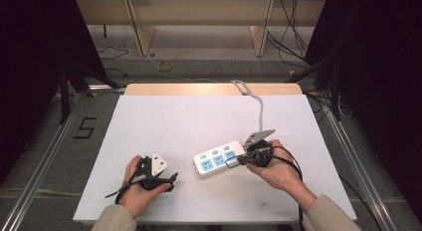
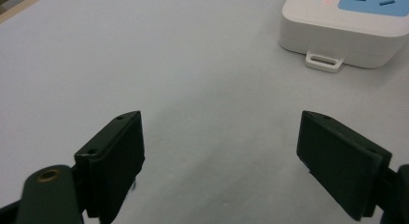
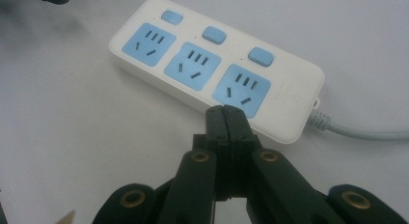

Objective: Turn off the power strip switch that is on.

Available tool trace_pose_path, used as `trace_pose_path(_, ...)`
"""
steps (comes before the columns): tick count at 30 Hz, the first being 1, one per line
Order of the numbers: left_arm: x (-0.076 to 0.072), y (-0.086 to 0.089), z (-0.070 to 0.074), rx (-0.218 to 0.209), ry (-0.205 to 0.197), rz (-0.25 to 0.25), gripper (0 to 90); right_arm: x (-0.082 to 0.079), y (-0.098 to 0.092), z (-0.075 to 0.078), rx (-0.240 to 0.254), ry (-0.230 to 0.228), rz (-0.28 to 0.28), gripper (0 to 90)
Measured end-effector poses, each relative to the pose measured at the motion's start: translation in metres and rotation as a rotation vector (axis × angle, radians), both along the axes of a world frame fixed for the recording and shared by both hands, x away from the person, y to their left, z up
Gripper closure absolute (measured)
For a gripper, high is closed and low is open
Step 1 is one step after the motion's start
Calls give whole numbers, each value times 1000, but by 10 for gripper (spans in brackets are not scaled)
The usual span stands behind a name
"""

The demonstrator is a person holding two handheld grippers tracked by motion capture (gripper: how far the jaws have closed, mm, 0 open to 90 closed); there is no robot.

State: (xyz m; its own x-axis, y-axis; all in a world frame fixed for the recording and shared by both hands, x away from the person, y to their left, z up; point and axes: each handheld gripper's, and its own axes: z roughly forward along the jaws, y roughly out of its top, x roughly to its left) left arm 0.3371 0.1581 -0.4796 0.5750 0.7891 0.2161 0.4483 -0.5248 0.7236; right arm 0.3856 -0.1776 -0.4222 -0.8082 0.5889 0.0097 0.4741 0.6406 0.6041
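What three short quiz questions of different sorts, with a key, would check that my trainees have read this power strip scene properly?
1. True or false: the right gripper is shut, its tips at the near edge of the power strip.
2. How many blue sockets does the strip have? A) two B) three C) four
3. Fill in: the left gripper is ____, with nothing but the white table between its black pads.

Key:
1. True; the two jaws meet, by the socket nearest the grey cord.
2. B; each socket has a blue button beside it.
3. open; the strip lies ahead of it, apart.
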Motion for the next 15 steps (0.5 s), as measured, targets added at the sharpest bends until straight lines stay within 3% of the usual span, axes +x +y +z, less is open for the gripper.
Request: trace_pose_path(15,0,0,0,0,0,-1,168,4,10,0,-10,7,6,900)
